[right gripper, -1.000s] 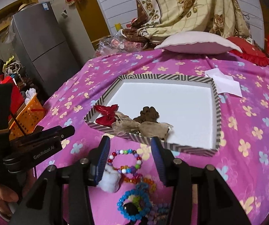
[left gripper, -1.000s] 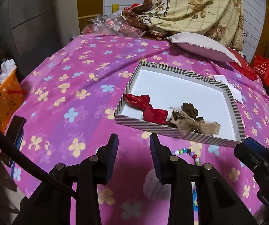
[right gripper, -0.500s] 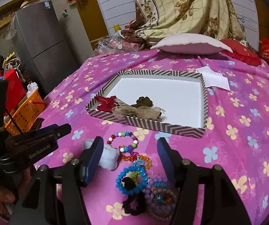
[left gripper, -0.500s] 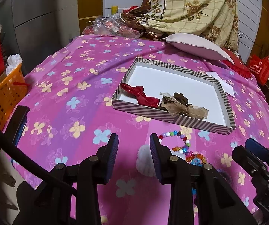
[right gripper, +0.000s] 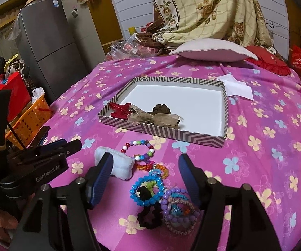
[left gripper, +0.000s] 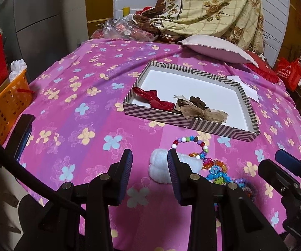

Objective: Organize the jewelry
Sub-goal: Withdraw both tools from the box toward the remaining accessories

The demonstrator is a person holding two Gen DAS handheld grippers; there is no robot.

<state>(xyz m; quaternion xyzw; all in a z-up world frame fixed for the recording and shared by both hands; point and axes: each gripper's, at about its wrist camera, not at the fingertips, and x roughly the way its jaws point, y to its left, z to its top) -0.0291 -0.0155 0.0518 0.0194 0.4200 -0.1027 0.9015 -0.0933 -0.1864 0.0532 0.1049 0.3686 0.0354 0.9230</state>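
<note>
A: Where is the jewelry compared to your right gripper [right gripper: 144,165]?

B: Your right jaws are spread wide and they hold nothing. The pile lies on the pink flowered cloth [right gripper: 265,146], mostly between the two fingers. The blue bead bracelet [right gripper: 145,190] is between them, a little closer to you than the tips. The purple bracelet [right gripper: 174,200] is just beside it, toward your right finger, and the black scrunchie [right gripper: 150,213] lies under them, nearer the gripper body.

A: And the things ahead of the tips?

B: The multicolour bead bracelet [right gripper: 138,149] lies just beyond the tips, and the orange bead piece [right gripper: 160,168] is between it and the blue one. The white fluffy scrunchie [right gripper: 119,165] is partly hidden behind your left finger of this gripper.

A: What about your left gripper [left gripper: 149,167]?

B: Its jaws are also apart and empty. The white fluffy scrunchie lies just ahead, with one end behind the right fingertip. The rest of the pile is to the right, outside the jaws.

A: Where is the tray?

B: The striped tray [right gripper: 224,113] is further ahead of both grippers, well apart from the pile. Inside, near its front edge, you see a red bow [right gripper: 120,109], a tan gauze bow [right gripper: 154,118] and a dark brown flower piece [right gripper: 160,108].
</note>
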